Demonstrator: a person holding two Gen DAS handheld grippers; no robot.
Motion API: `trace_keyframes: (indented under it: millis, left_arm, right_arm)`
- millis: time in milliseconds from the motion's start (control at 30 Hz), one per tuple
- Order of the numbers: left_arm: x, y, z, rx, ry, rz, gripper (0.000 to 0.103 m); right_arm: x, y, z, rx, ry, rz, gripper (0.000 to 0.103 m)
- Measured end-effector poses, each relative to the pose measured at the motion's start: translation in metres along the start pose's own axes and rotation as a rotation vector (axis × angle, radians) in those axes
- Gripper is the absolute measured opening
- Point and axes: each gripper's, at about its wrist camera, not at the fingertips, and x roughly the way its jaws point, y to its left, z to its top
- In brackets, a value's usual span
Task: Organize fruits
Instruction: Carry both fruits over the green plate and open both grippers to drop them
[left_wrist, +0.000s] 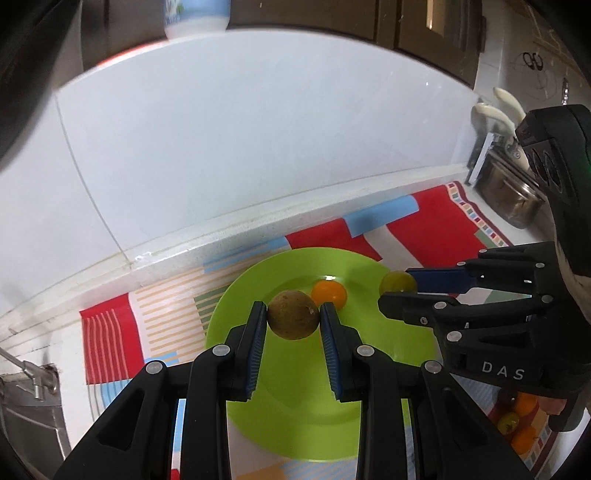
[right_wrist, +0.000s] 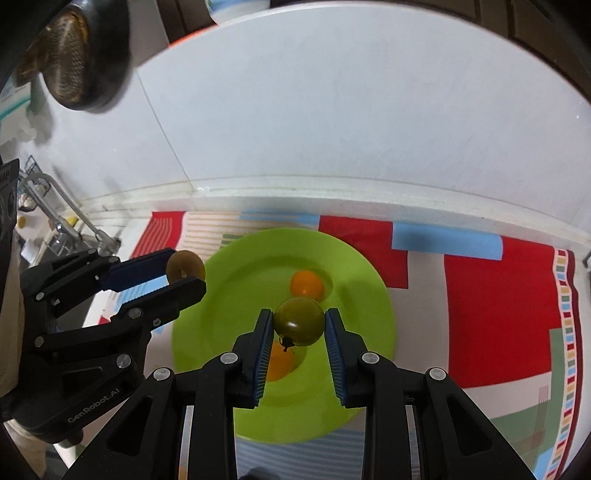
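My left gripper (left_wrist: 293, 314) is shut on a round brown fruit (left_wrist: 293, 314) and holds it above the lime-green plate (left_wrist: 295, 424). My right gripper (right_wrist: 299, 321) is shut on a dark green tomato (right_wrist: 299, 322), also over the green plate (right_wrist: 369, 314). An orange fruit (left_wrist: 328, 294) lies on the plate's far half; the right wrist view shows that orange fruit (right_wrist: 307, 284) and a second orange fruit (right_wrist: 280, 362) partly hidden under the tomato. Each view shows the other gripper from the side: right gripper (left_wrist: 397, 290), left gripper (right_wrist: 186, 271).
A red, white and blue patterned mat (right_wrist: 498, 302) covers the counter under the plate. More small fruits (left_wrist: 517, 421) lie on the mat at the lower right. A white tiled wall (left_wrist: 258, 147) rises behind. Knife handles in a metal holder (left_wrist: 506, 177) stand at right, a sink tap (right_wrist: 62, 218) at left.
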Motion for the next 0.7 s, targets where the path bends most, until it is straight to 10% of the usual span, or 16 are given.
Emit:
trace_keyframes:
  millis: [700]
  left_arm:
    - [0.039,0.004,0.003,-0.008,0.071,-0.015,0.041]
  right_arm:
    - [0.043,-0.012,0.006,0.006,0.073,0.008,0.033]
